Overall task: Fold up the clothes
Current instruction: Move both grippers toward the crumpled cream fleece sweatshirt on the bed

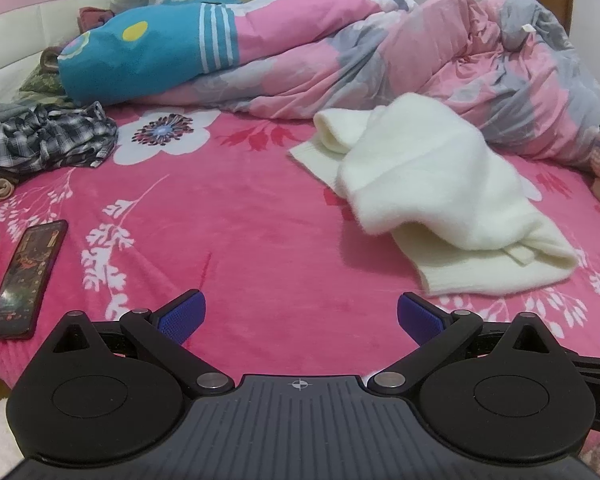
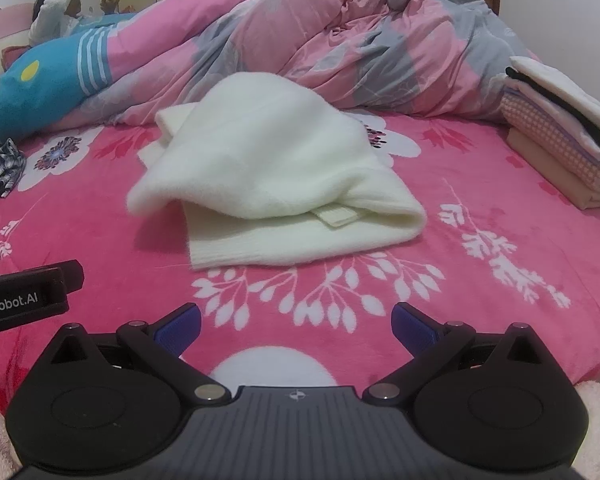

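A cream-white fuzzy garment [image 1: 432, 192] [image 2: 272, 172] lies loosely folded on the pink floral bedspread [image 1: 228, 248] [image 2: 480, 208], its top layer bulging up over a flatter ribbed layer. My left gripper [image 1: 300, 318] hovers open near the bed's front edge, to the left of and short of the garment, holding nothing. In the right wrist view my right gripper [image 2: 296, 326] is open too, just in front of the garment's ribbed hem, nothing between its blue pads. The left gripper's body [image 2: 24, 298] shows at the left edge of that view.
A crumpled plaid shirt [image 1: 56, 138] and a phone [image 1: 26, 278] lie at the left. A stack of folded clothes [image 2: 560, 136] sits at the right edge. A heaped pink-grey duvet [image 1: 380, 60] and a blue pillow [image 1: 140, 56] fill the back.
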